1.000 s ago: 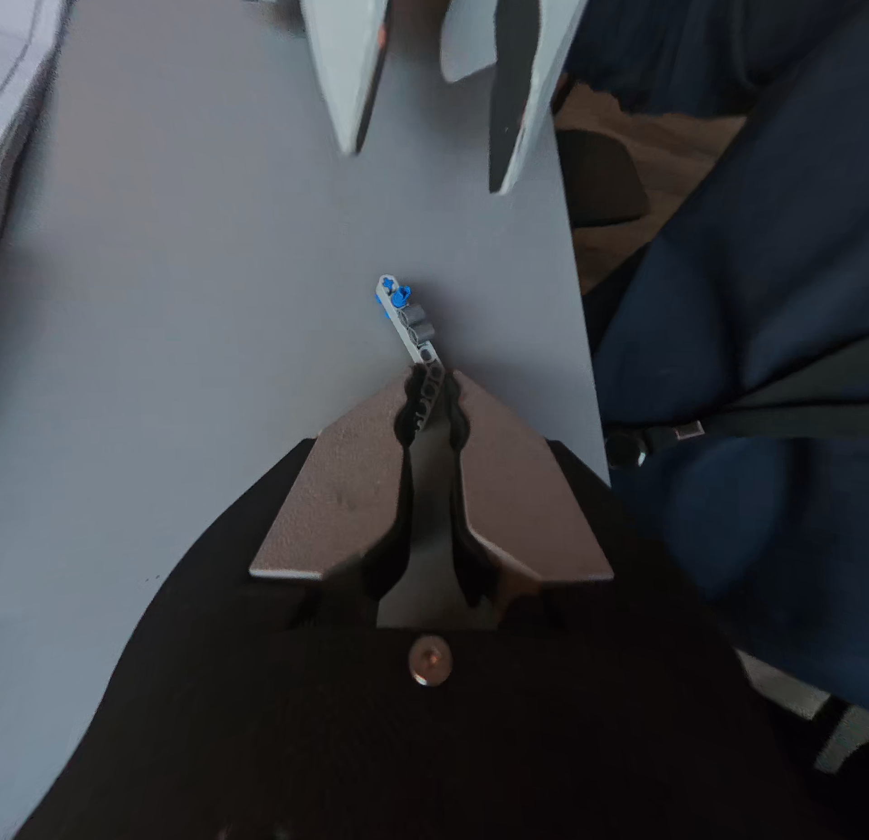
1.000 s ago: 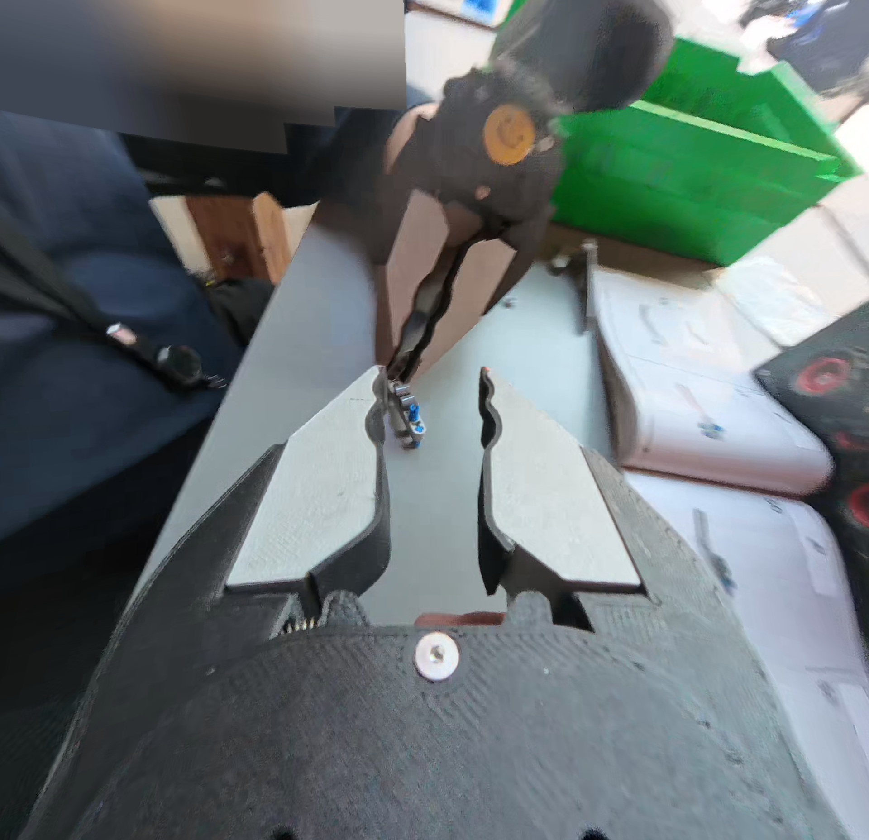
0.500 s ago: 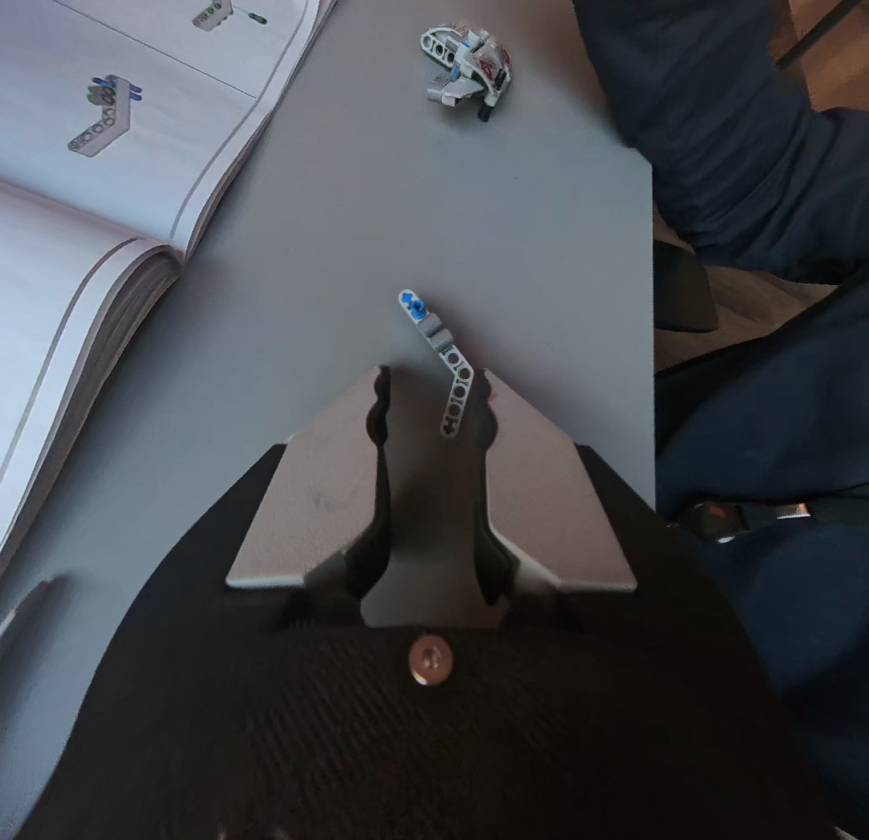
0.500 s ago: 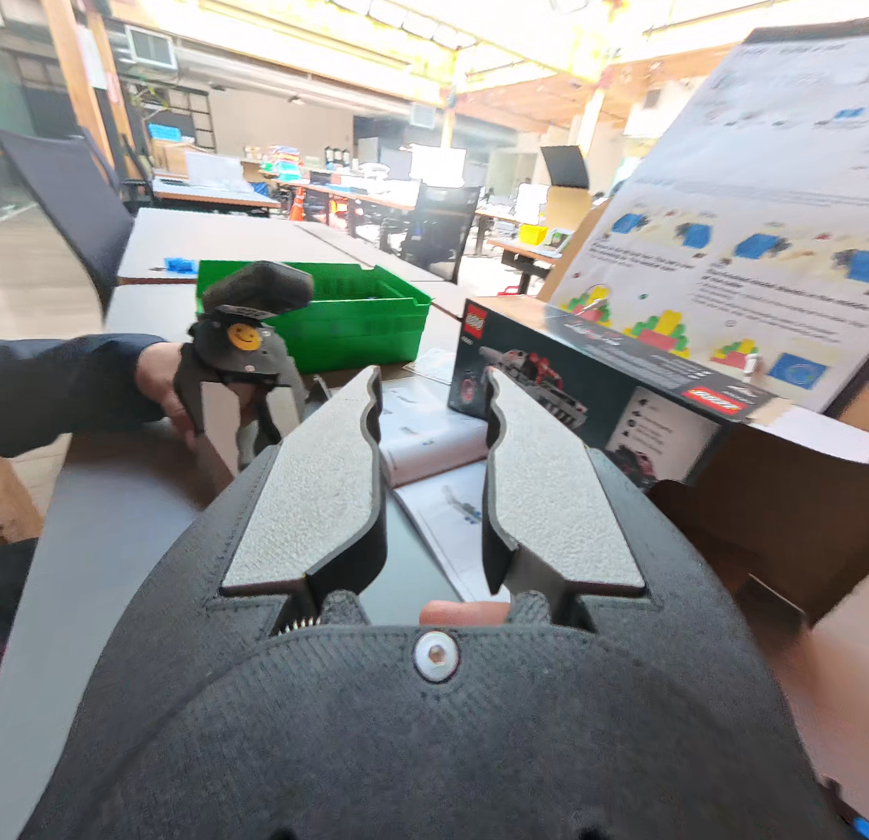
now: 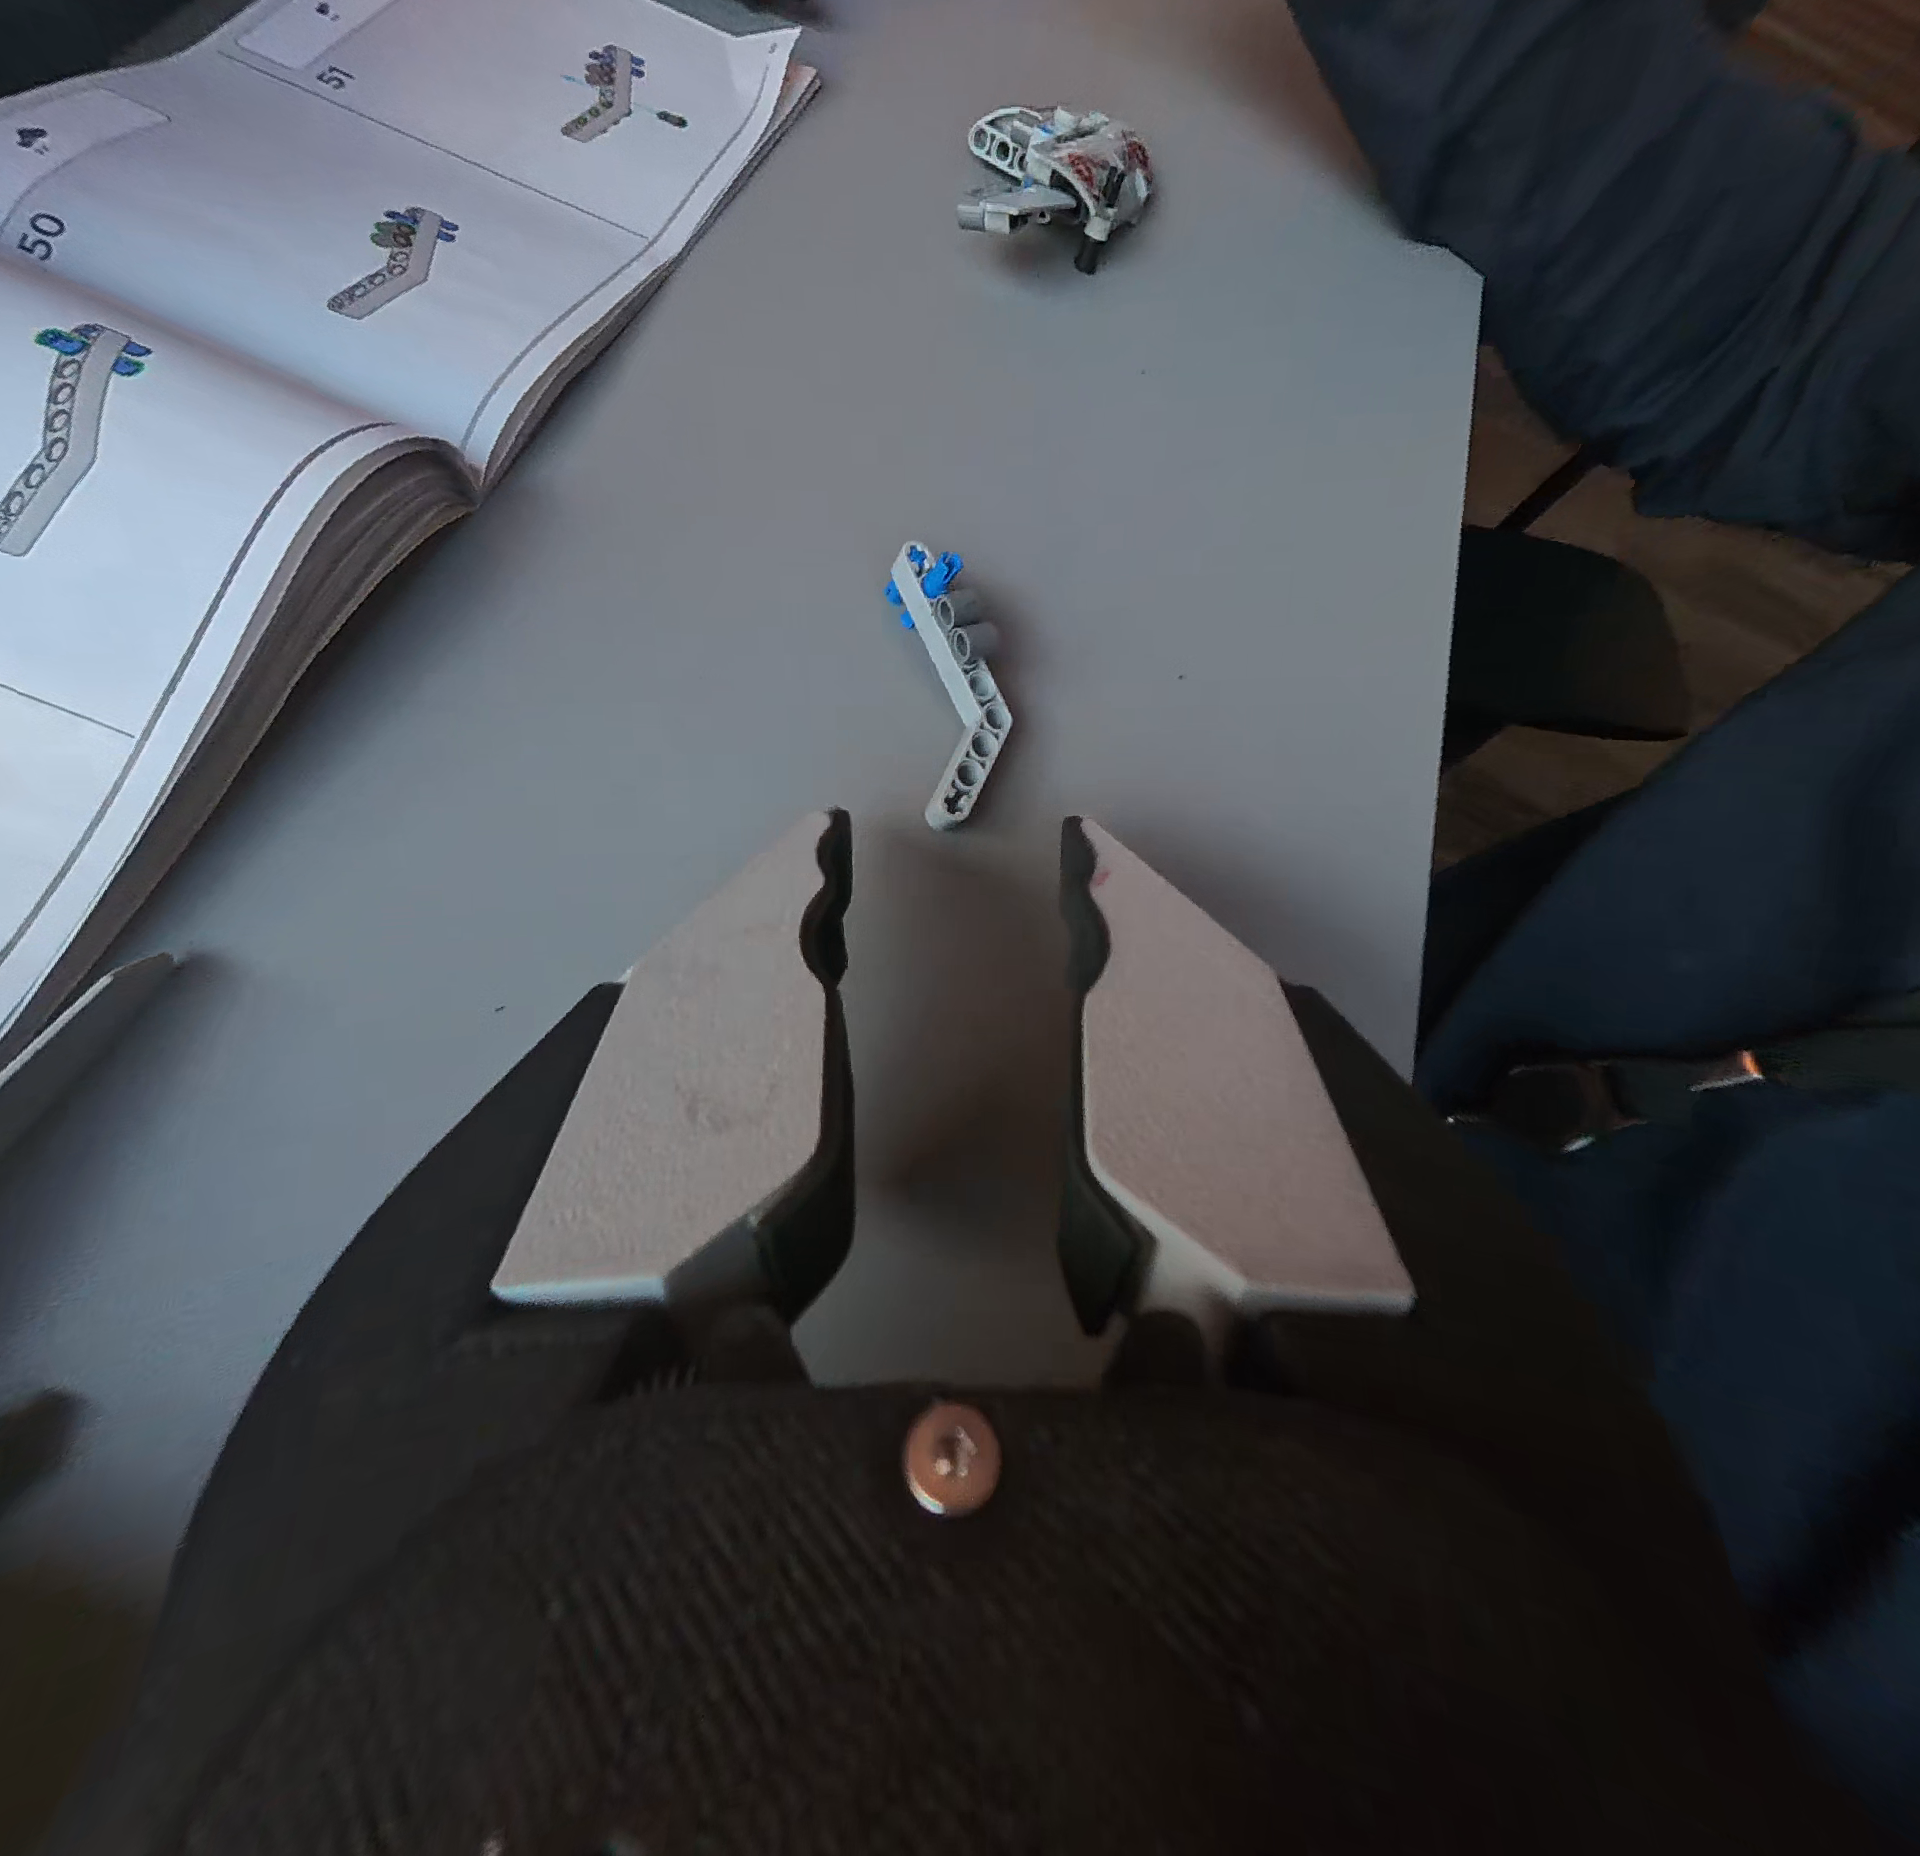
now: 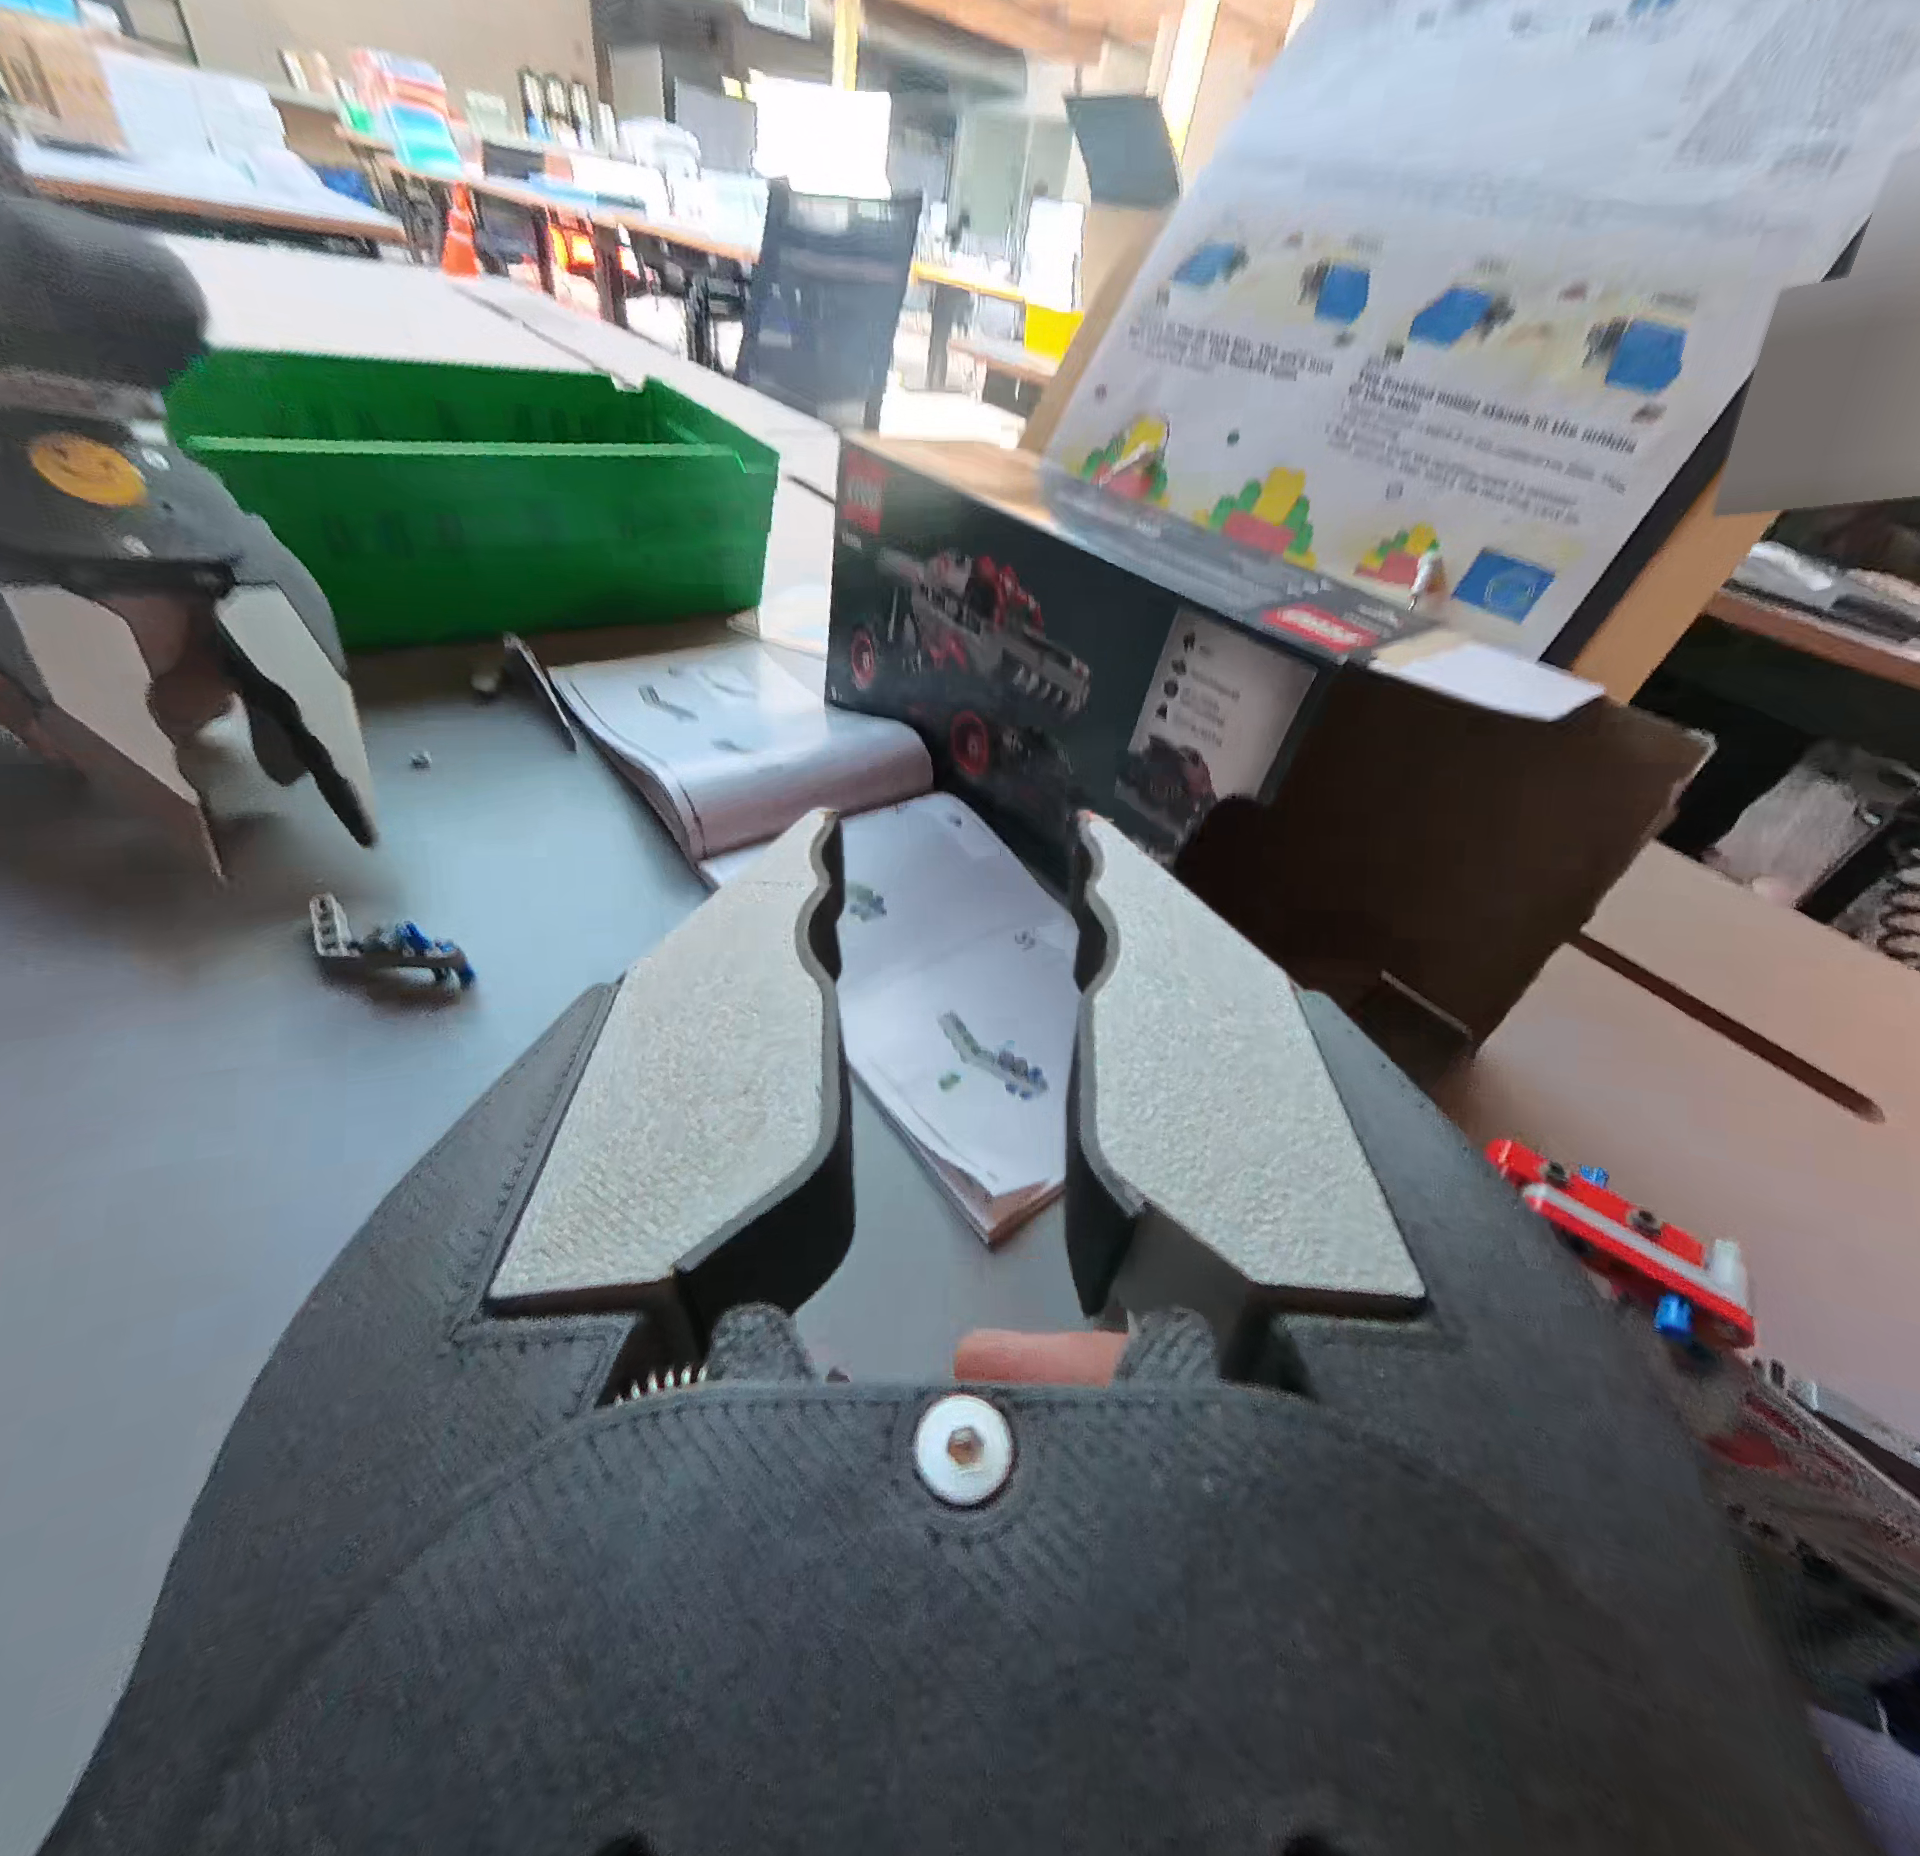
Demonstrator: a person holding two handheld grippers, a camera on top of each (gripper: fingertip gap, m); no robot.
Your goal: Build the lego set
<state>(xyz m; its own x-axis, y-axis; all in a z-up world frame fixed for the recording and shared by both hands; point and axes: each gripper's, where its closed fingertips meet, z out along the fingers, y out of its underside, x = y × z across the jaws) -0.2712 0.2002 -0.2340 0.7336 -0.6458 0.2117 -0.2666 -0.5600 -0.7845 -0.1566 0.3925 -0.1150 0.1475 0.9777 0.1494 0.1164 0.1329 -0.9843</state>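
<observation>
Both our left gripper and right gripper gape empty. The bent grey beam, light and rigid, lies on the table just beyond the left tips; we would pinch its bare near arm.

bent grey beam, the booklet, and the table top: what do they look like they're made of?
Bent grey beam: moulded plastic, likely; uniform grey, crisp round holes, blue pins at one end.
Booklet: paper, matte or slightly glossy; thin curving printed pages.
Table top: smooth matte grey, probably laminate; core not visible.
</observation>
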